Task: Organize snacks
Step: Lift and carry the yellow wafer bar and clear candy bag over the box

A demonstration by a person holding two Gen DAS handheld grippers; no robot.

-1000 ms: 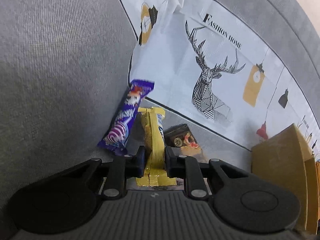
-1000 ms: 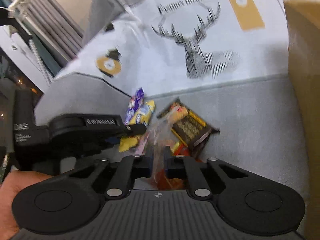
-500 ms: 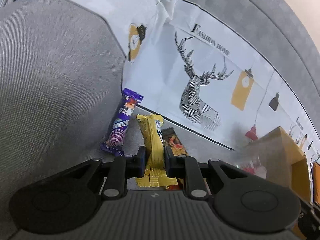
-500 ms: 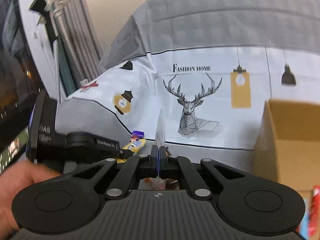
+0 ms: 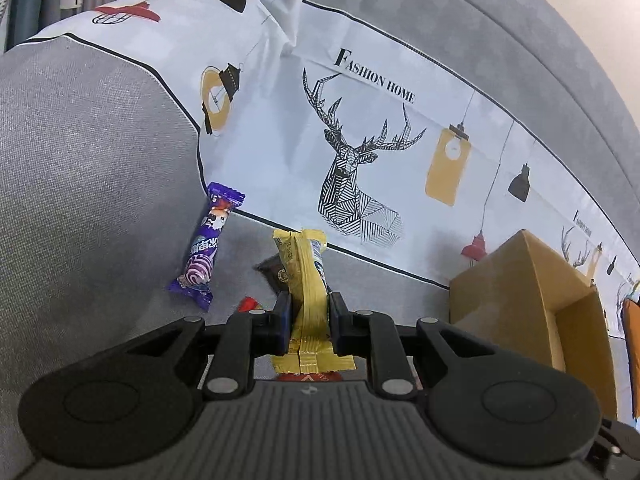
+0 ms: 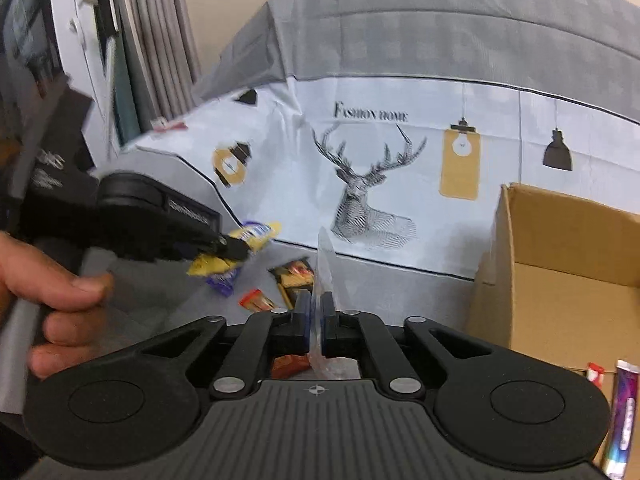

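My left gripper [image 5: 309,312] is shut on a yellow snack bar [image 5: 308,276] and holds it upright above the sofa seat; it also shows in the right wrist view [image 6: 230,246] with the yellow bar [image 6: 252,236]. My right gripper [image 6: 316,312] is shut on a clear-wrapped snack [image 6: 324,268], with reddish contents below the jaws. A purple candy packet [image 5: 208,246] leans against the armrest. A dark brown snack pack [image 5: 276,274] and a small red packet [image 5: 248,304] lie on the seat. An open cardboard box [image 6: 560,272] stands at the right.
The grey sofa armrest [image 5: 88,184] rises at the left. A white deer-print cover [image 5: 360,168] drapes the backrest. Inside the box lie a purple packet [image 6: 622,408] and a red-and-white one [image 6: 595,372]. A hand [image 6: 48,308] holds the left gripper.
Both grippers have lifted away from the seat with their snacks. The views now tilt up toward the backrest, and the box has come into view at the right.
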